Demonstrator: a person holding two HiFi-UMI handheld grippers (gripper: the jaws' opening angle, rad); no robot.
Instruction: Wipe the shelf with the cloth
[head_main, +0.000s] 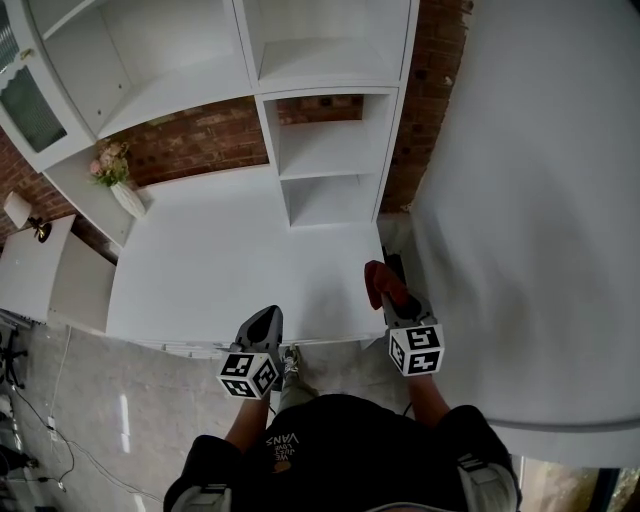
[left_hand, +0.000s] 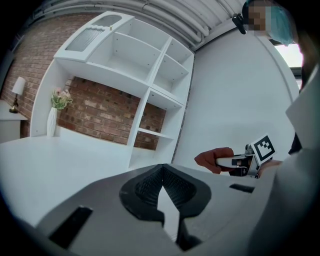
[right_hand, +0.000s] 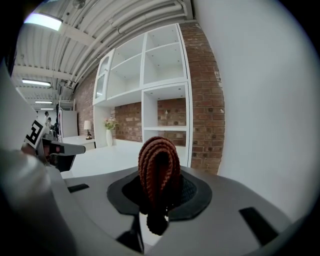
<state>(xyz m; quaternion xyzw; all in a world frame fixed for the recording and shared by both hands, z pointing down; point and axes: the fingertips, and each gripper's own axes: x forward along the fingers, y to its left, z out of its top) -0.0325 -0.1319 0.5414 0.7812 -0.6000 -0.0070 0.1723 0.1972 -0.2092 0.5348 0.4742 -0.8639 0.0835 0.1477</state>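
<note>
Rust-brown knitted cloth (right_hand: 158, 165) pinched in right gripper (head_main: 395, 300). Left gripper (left_hand: 161, 170), jaws pressed together, empty, facing white shelf unit (left_hand: 150, 100).
</note>
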